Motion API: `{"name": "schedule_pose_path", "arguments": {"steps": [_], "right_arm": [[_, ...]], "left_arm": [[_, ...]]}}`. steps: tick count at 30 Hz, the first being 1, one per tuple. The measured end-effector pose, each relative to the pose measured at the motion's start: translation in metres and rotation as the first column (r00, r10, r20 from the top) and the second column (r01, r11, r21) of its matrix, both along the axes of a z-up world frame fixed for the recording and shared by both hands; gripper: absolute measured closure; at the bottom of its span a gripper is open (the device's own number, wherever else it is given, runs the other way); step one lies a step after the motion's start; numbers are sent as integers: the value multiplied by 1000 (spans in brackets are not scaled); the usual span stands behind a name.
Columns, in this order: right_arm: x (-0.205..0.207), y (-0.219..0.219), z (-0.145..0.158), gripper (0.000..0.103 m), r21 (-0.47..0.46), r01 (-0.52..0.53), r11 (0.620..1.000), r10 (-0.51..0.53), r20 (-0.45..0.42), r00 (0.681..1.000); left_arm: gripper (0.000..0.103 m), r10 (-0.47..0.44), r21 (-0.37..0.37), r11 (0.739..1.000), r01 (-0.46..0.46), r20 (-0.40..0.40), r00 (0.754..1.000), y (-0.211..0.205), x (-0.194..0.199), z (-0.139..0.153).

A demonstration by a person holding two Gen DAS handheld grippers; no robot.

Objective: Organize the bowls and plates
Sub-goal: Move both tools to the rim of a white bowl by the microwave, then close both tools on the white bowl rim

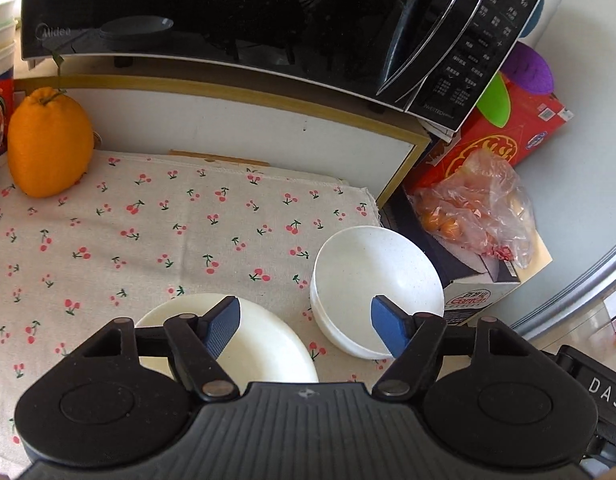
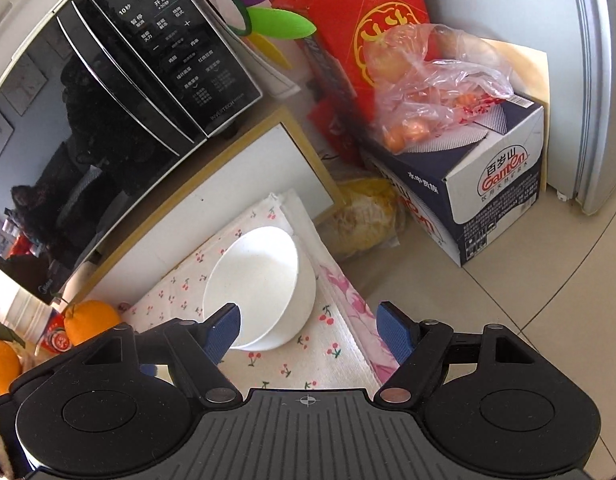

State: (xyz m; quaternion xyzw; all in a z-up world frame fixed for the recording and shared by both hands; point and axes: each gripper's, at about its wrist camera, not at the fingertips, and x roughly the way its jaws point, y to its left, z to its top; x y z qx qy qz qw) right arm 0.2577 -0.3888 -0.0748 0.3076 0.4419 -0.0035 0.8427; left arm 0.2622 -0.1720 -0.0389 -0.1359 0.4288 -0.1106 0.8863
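Observation:
A white bowl (image 1: pixel 371 280) stands on the cherry-print cloth (image 1: pixel 148 240) near its right edge; it looks like two nested bowls. It also shows in the right wrist view (image 2: pixel 260 284). A cream plate (image 1: pixel 264 348) lies on the cloth left of the bowl, partly hidden by my left gripper. My left gripper (image 1: pixel 306 330) is open and empty, hovering above the gap between plate and bowl. My right gripper (image 2: pixel 309 332) is open and empty, just above the bowl's near right side, its left fingertip (image 2: pixel 224 330) over the rim.
A black microwave (image 1: pixel 244 20) sits on a white board behind the cloth. A large orange fruit (image 1: pixel 48 144) stands at the cloth's far left. Beyond the table's right edge are a Ganten carton (image 2: pixel 495 196), a bag of oranges (image 2: pixel 431 88) and a red box (image 2: pixel 371 28).

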Motion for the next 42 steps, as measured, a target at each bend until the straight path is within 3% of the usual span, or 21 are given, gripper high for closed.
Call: {"name": "schedule_pose_path", "arguments": {"steps": [3,8,12,16,19,24,37,42], "right_arm": [[12,2,-10,35,7,-1,1000,1,-13,1000],[25,6,-26,57,40,2,999,-1,-31,1000],[30,14,-28,70,-3,-20,1000,20,-26,999],[34,18,-32,82,1,-30,1000,30,-36,999],[34,22,-32,90,-27,-39,999,38,-41,998],[32,21,-26,90,-43,-37,998,35,-40,999],[2,23,41,90,-57,-122,991,125,40,991],[-21,34,68,90,-66,-174,983,179,76,981]], "left_arm": [[48,-13,-3,1000,13,-9,1000,-7,8,-6],[60,-40,23,999,40,-2,999,-19,15,-12],[69,-49,45,998,49,-13,999,-23,20,-16],[72,-70,63,996,70,2,998,-27,23,-17],[82,-77,77,994,77,-13,997,-33,24,-21],[94,-71,90,993,71,-4,997,-32,20,-17],[94,-18,17,1000,17,59,998,-9,-31,29],[94,-1,43,999,-5,119,993,0,-61,52]]}}
